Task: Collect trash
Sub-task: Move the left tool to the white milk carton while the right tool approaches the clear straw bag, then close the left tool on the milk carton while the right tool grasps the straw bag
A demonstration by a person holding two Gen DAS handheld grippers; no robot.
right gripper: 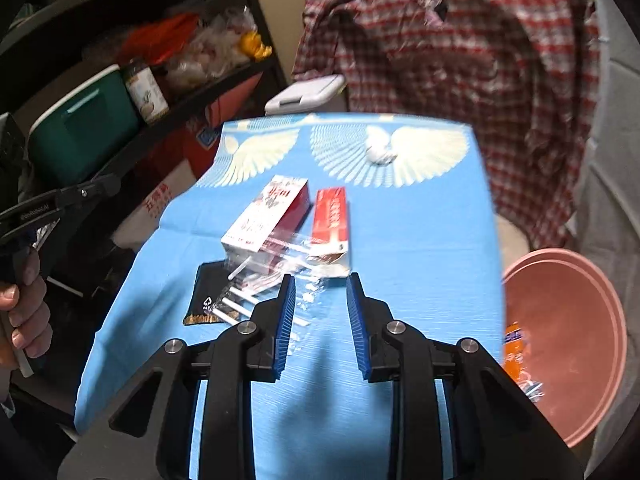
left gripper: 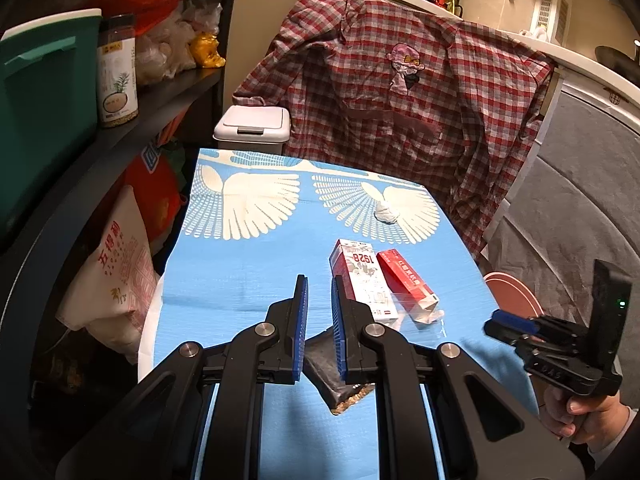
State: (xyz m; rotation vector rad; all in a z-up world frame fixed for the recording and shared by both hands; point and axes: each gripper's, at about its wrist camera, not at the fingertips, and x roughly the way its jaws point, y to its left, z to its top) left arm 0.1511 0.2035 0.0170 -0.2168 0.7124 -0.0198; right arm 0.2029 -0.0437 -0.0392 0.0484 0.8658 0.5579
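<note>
Trash is lying on the blue cloth (left gripper: 248, 264): two cartons (right gripper: 266, 216) side by side, crinkly clear film (right gripper: 292, 256) trailing from them, a dark packet (left gripper: 336, 376) and a tissue wad (left gripper: 386, 212) farther back. Light, crushable stuff, I judge; the film is looking slippery, so the carton bodies are offering the firmer hold. Left gripper (left gripper: 320, 300) is hovering over the packet, jaws narrowly apart and empty. Right gripper (right gripper: 320, 300) is standing partly open, empty, beside the film. Pink bin (right gripper: 568, 344) is waiting off the cloth's right edge.
</note>
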